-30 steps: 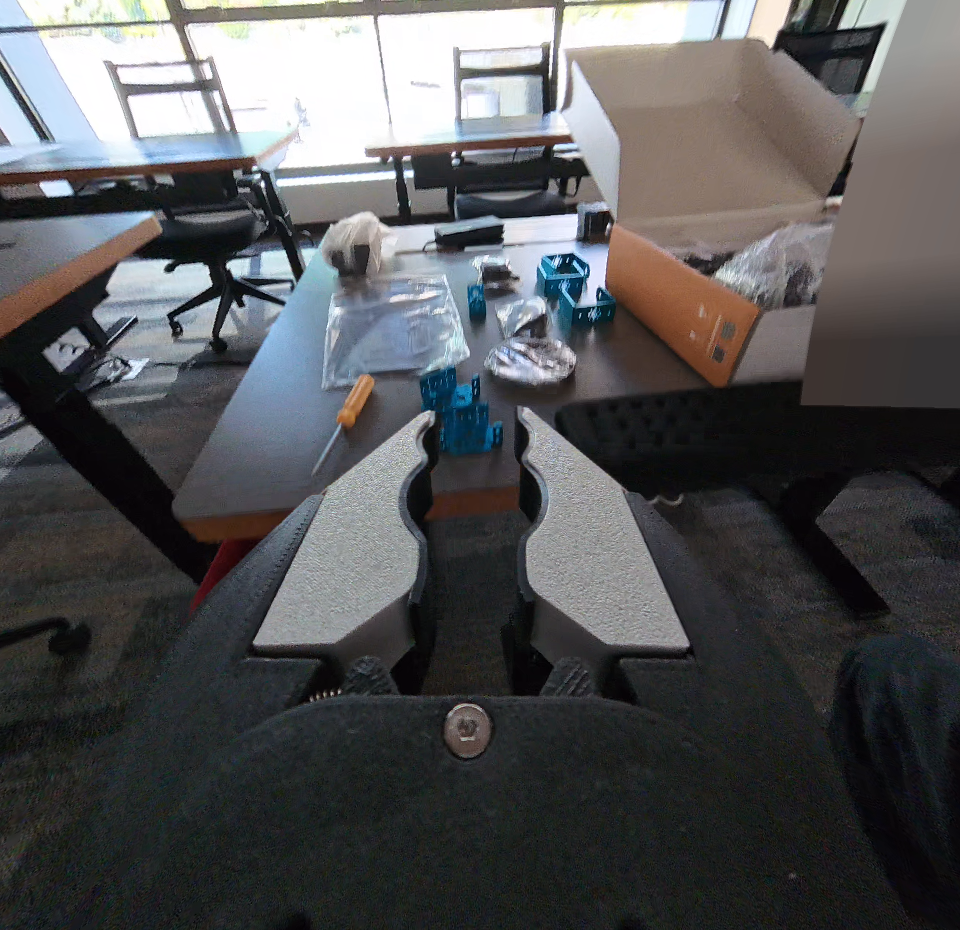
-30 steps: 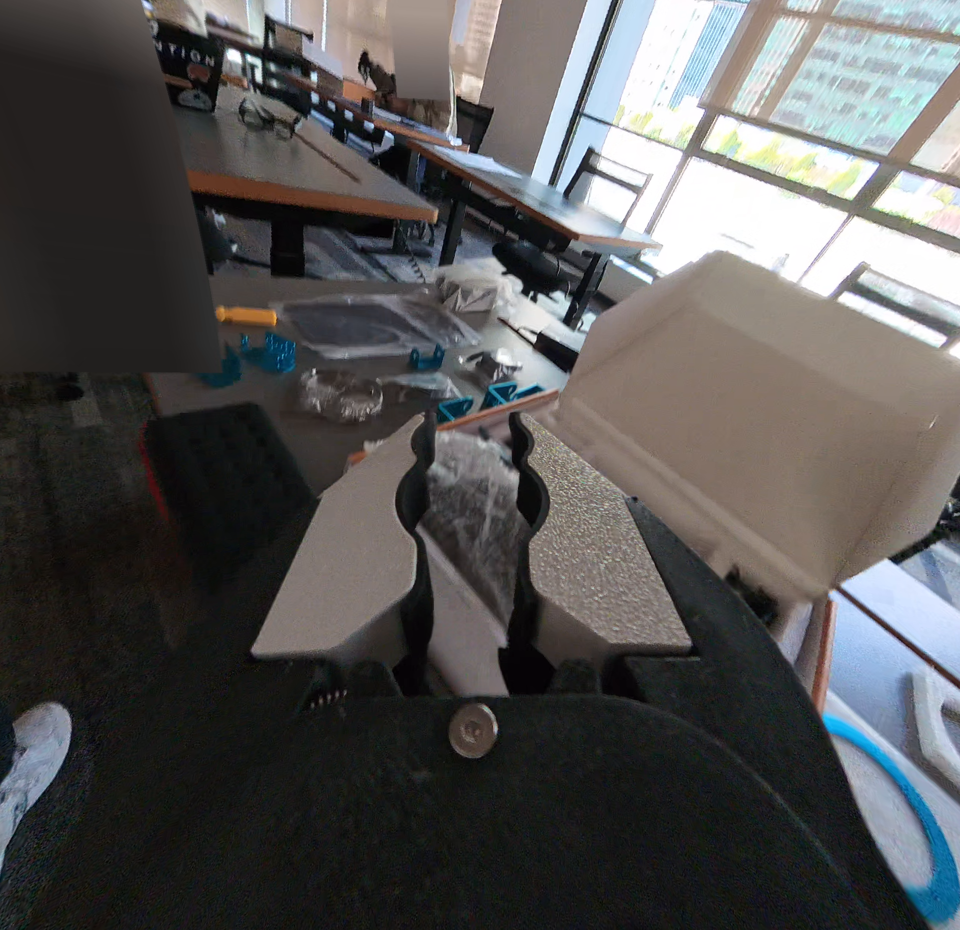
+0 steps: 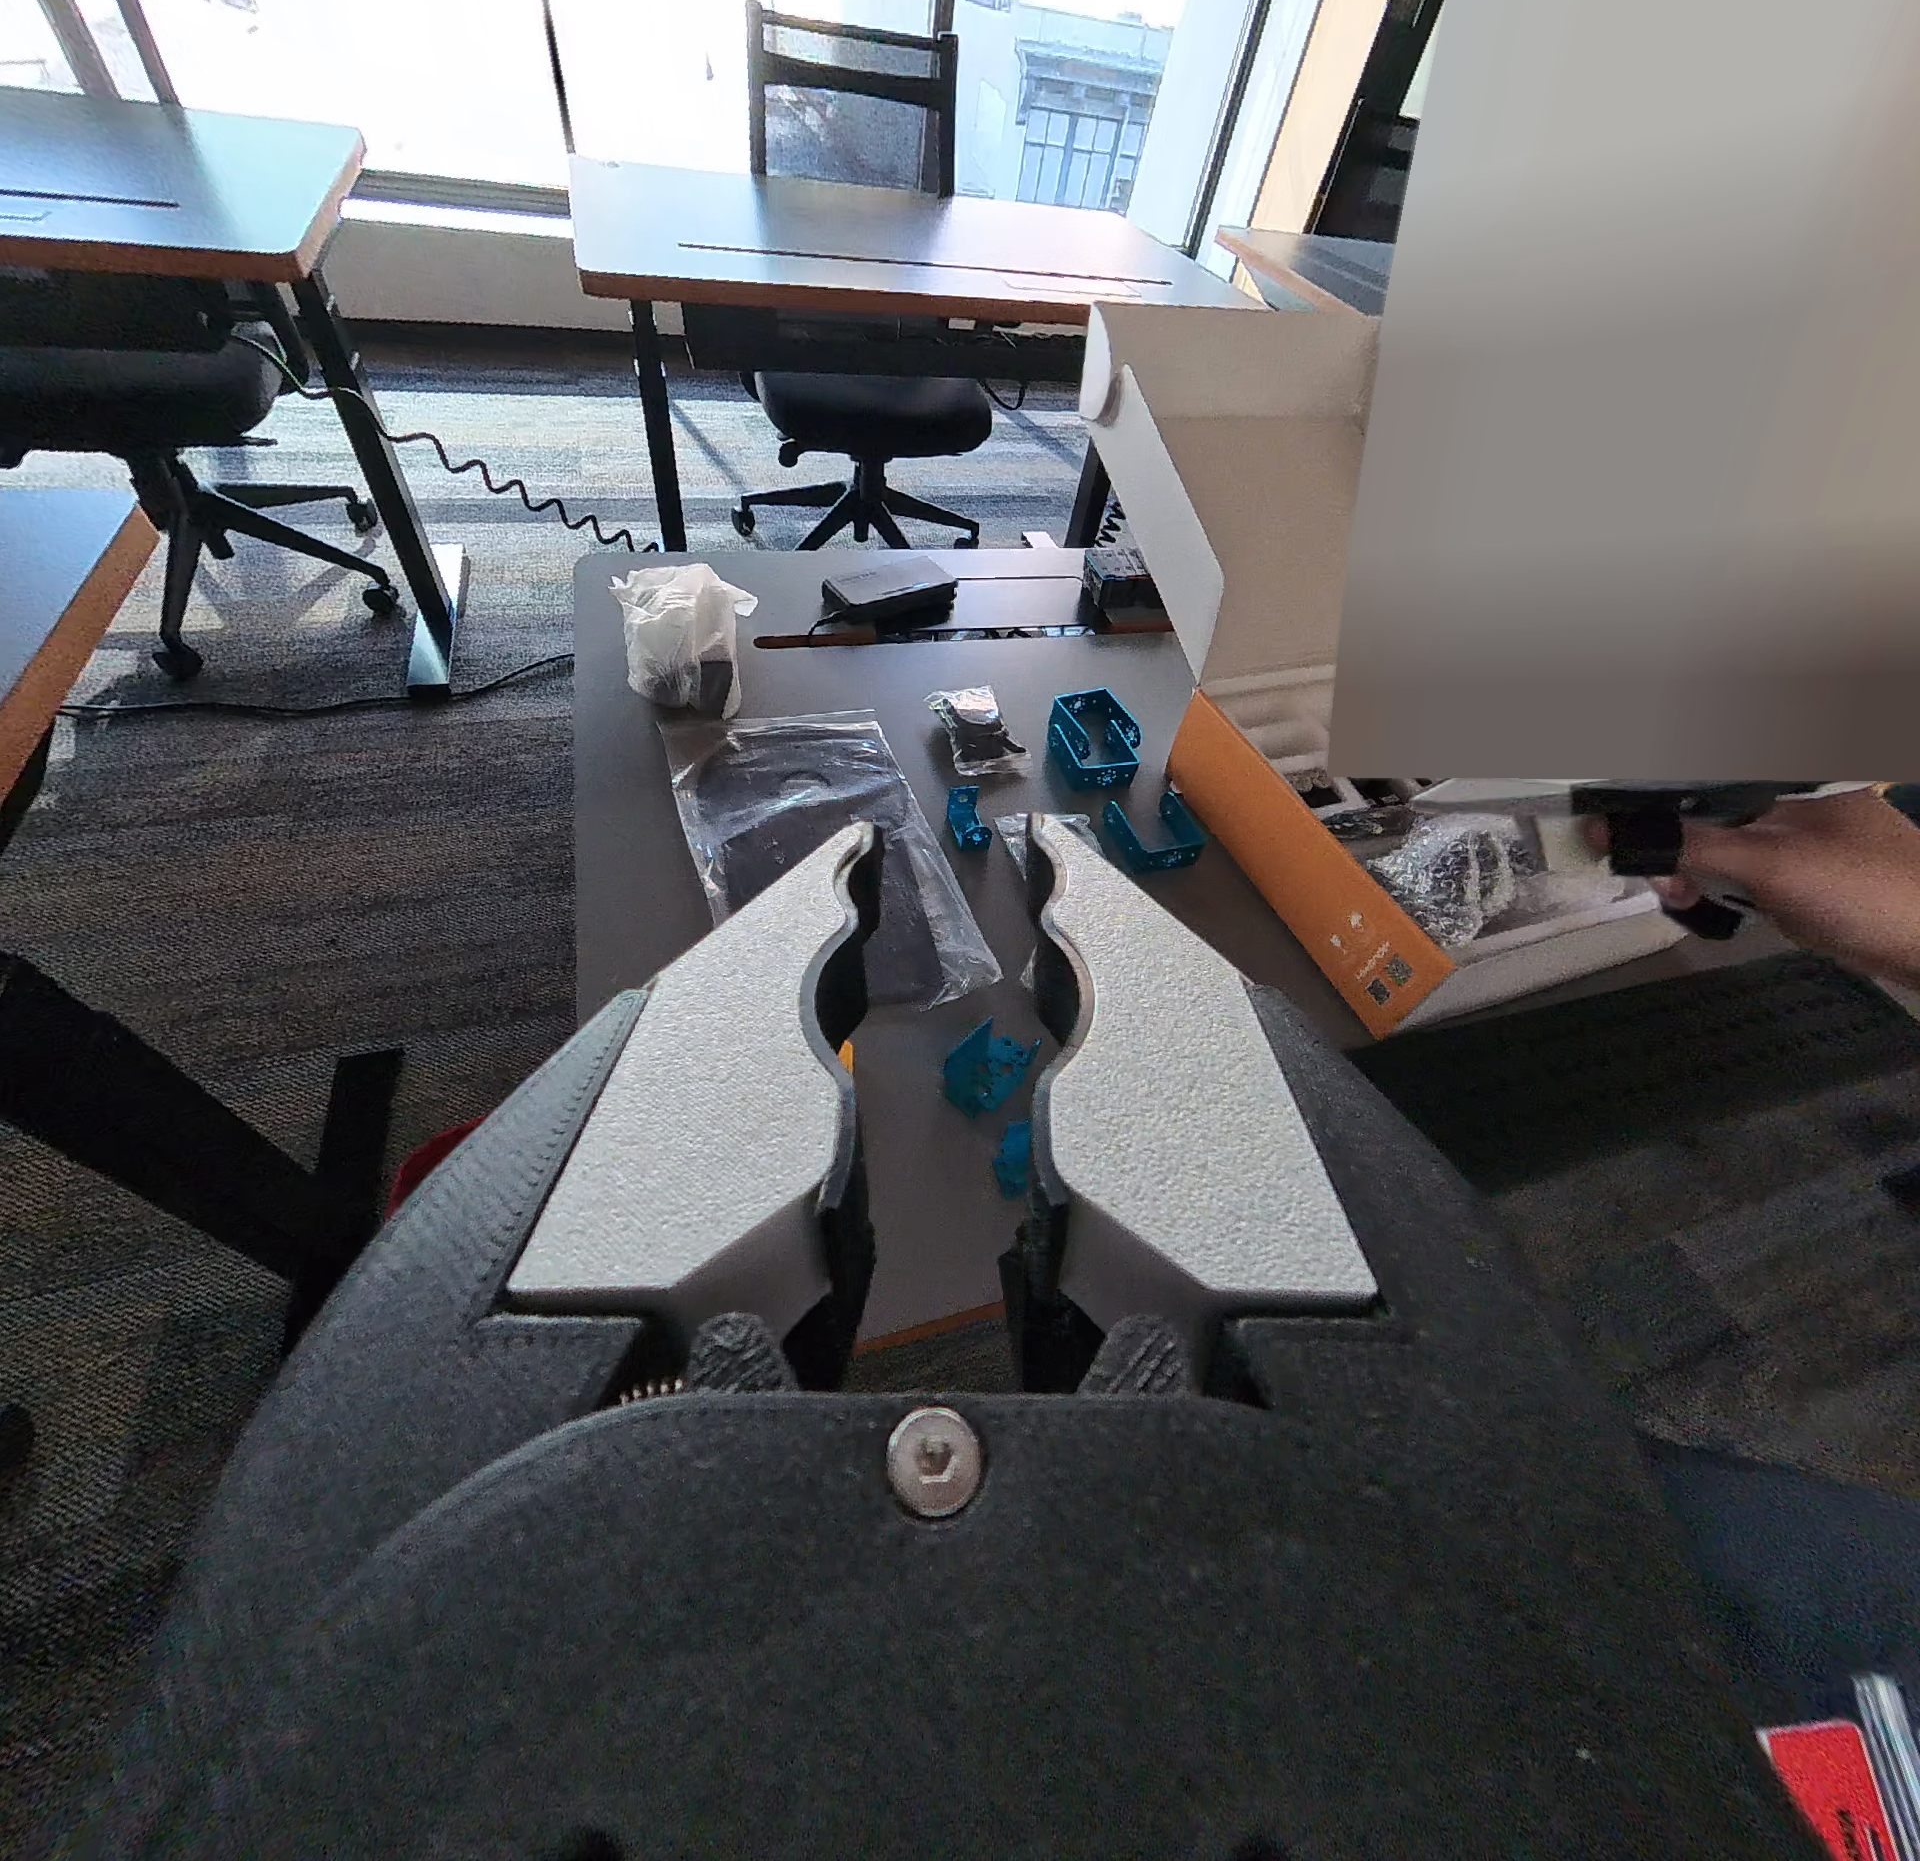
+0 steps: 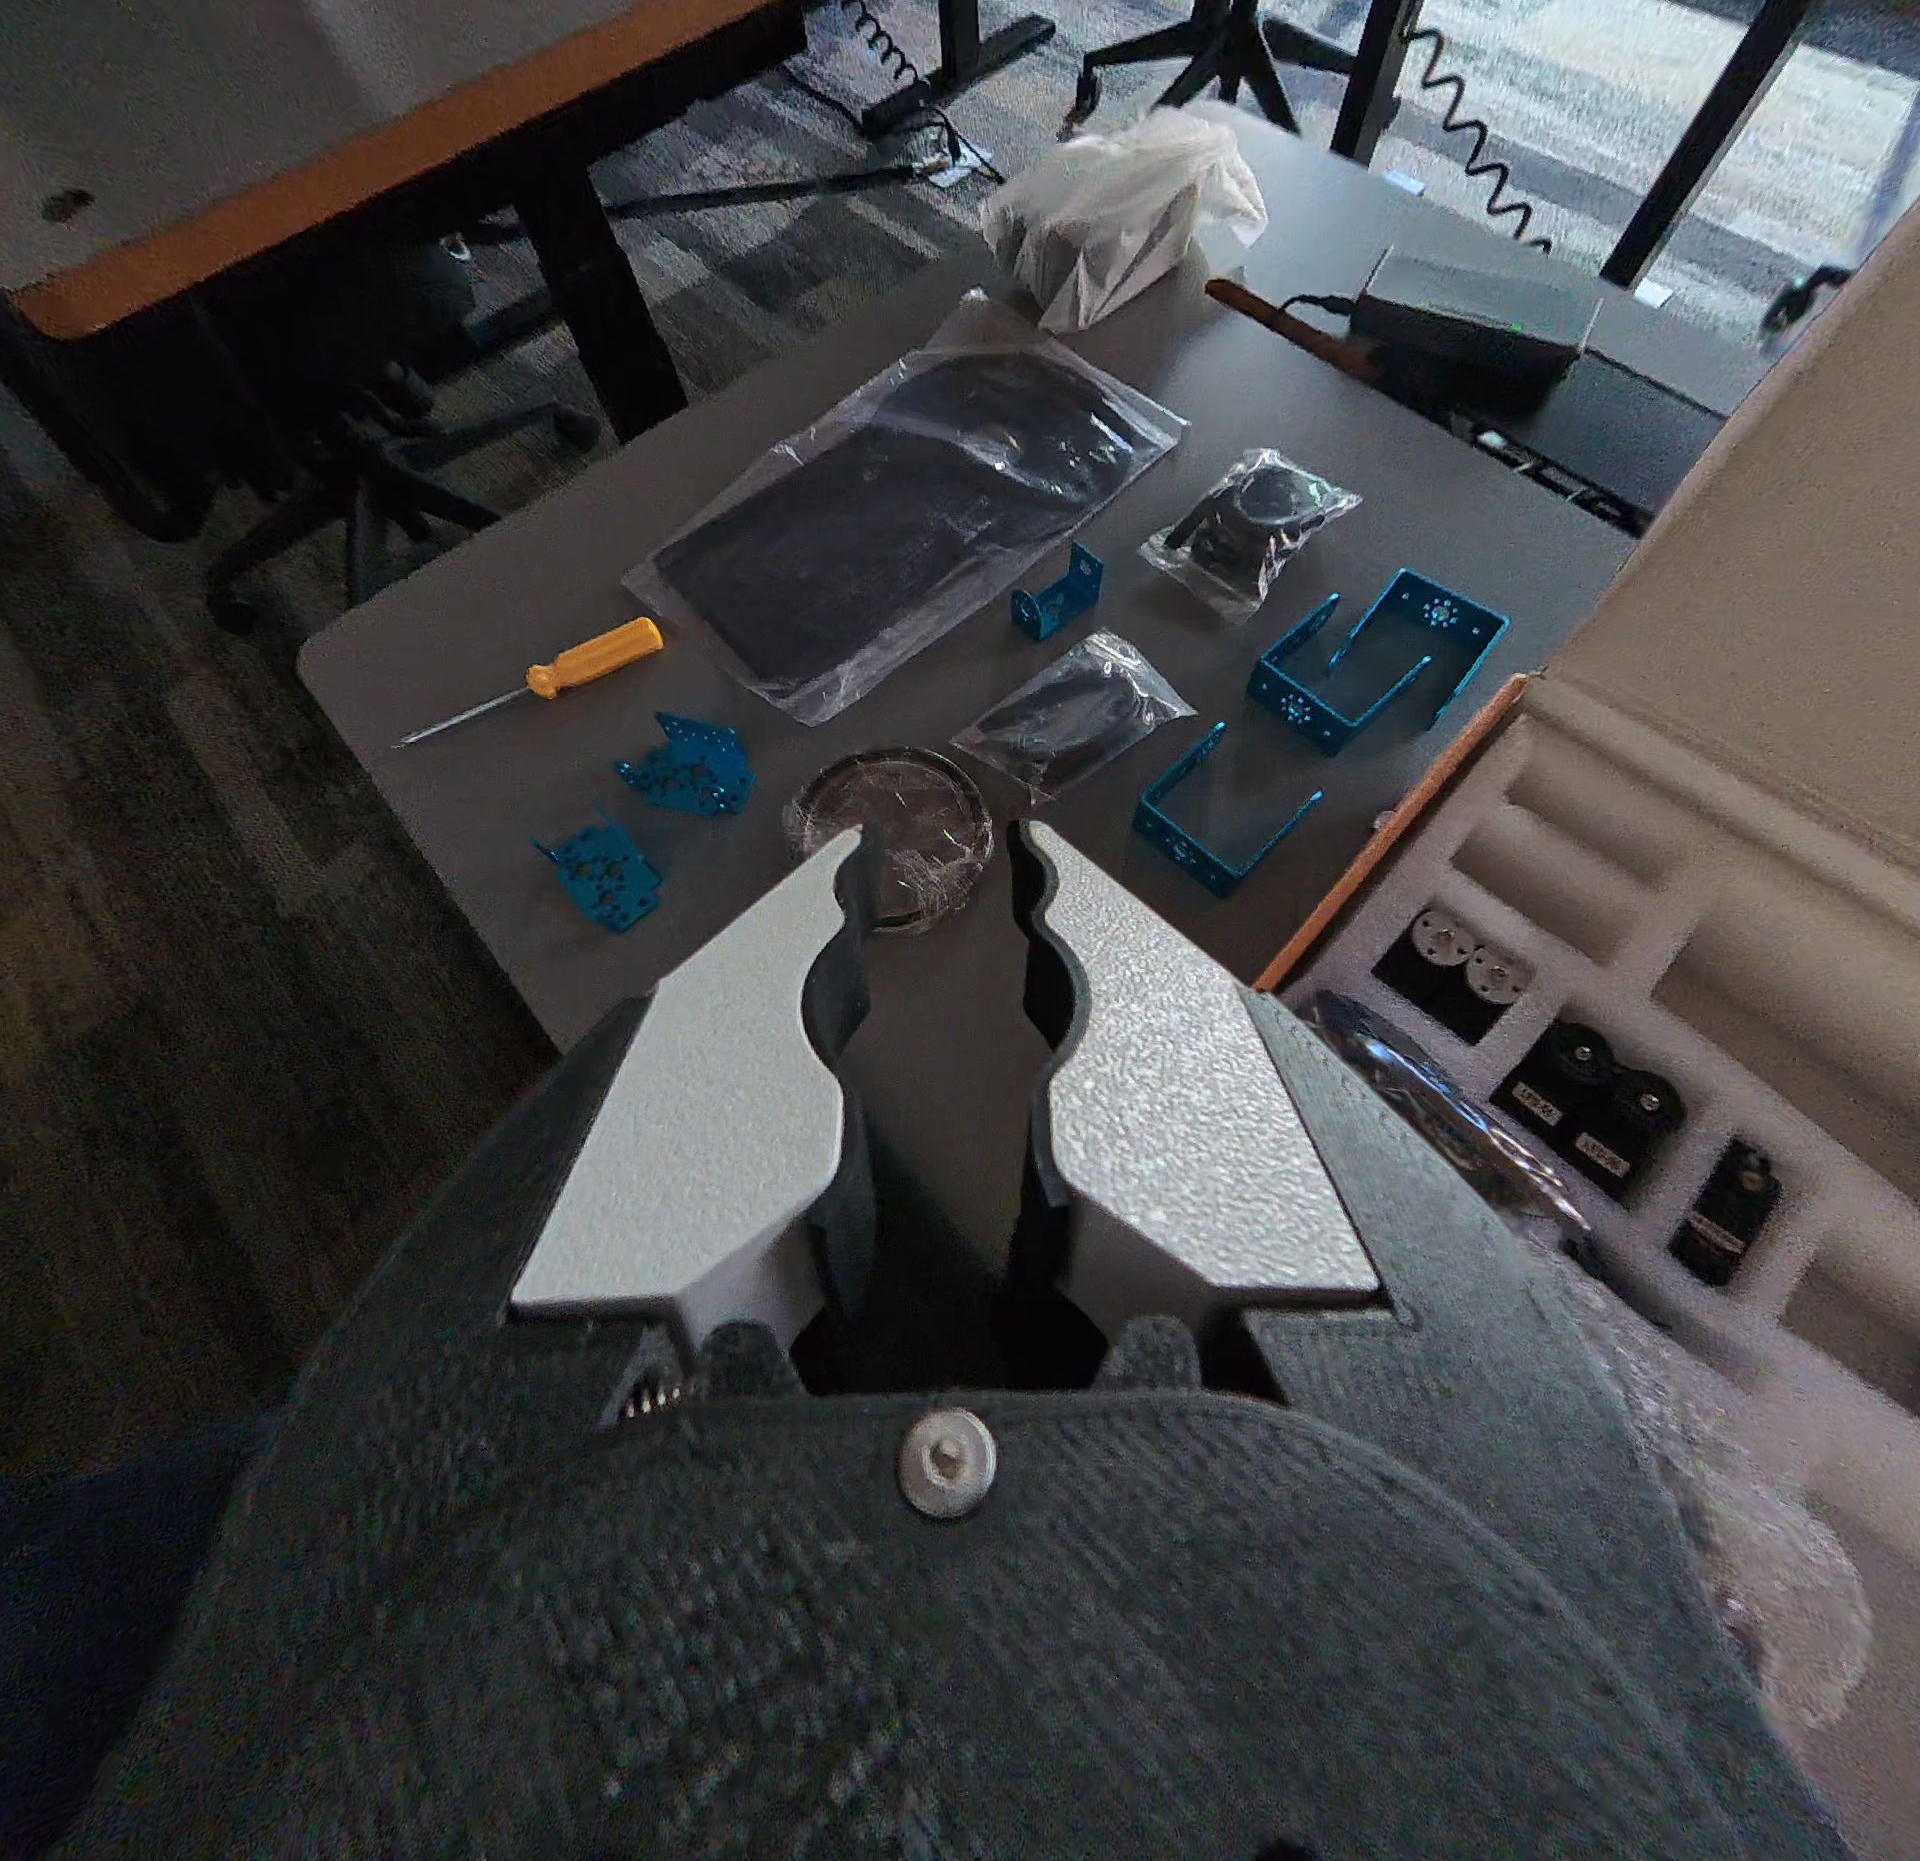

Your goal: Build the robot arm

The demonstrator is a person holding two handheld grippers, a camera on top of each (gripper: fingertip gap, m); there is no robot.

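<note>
The jaws of both grippers are found parted by a moderate gap, and nothing is held between them in either view. The left gripper is seen raised above the grey table, to the left of the orange-sided box; through its gap two flat blue plates are visible on the tabletop, apart from the fingers. The right gripper is held over the table just left of the box's orange edge, and its fingertips frame a round disc wrapped in clear film (contact cannot be confirmed; the tips appear above it). Left of the box two blue U-shaped brackets are laid out, with a small blue angle bracket and a large clear bag with a dark sheet farther left. An orange-handled screwdriver is noted farthest from the box, near the table's left edge. Inside the box, dark parts are seated in white foam.
</note>
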